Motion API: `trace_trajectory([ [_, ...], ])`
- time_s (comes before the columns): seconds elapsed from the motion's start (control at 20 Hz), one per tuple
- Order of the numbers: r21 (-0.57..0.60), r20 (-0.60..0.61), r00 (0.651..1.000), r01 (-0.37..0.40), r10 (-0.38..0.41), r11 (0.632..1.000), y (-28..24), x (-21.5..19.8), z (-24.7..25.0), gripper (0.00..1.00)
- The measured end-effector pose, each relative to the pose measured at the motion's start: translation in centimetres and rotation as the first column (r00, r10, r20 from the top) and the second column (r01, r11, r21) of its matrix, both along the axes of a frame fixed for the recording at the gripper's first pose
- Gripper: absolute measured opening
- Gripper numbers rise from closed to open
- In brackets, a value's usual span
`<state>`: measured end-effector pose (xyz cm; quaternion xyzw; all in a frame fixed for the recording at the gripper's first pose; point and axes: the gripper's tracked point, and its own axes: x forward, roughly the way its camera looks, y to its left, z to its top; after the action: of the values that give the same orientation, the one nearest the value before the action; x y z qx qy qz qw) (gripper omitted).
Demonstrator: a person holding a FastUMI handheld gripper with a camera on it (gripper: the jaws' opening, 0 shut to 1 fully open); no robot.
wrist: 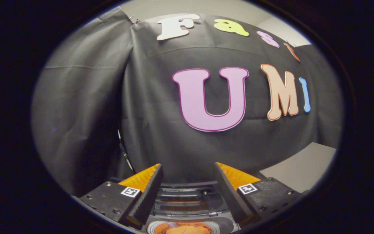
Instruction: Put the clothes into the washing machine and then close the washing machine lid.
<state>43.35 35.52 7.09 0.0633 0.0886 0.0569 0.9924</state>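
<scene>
My gripper (188,169) is open, its two fingers spread wide with nothing between them, raised and facing the black cloth wall. Low between the fingers, close under them, lies the top of the washing machine (187,201) with its dark panel and ribbed rim. Just below that a round opening (183,227) shows something orange inside, which may be a piece of clothing; too little of it shows to tell.
The black cloth booth wall (161,130) hangs straight ahead and to the left, with a cable (123,152) running down its seam. A pale grey surface (304,165) lies beyond the right finger.
</scene>
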Motion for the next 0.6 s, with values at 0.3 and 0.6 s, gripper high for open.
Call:
trace_trajectory([
  [0.3, -0.027, -0.052, 0.999, 0.0, -0.001, 1.0, 3.3, 3.8, -3.7, 0.95],
  [0.6, -0.051, -0.091, 0.996, -0.005, 0.001, 0.999, 5.2, 6.2, -7.9, 0.96],
])
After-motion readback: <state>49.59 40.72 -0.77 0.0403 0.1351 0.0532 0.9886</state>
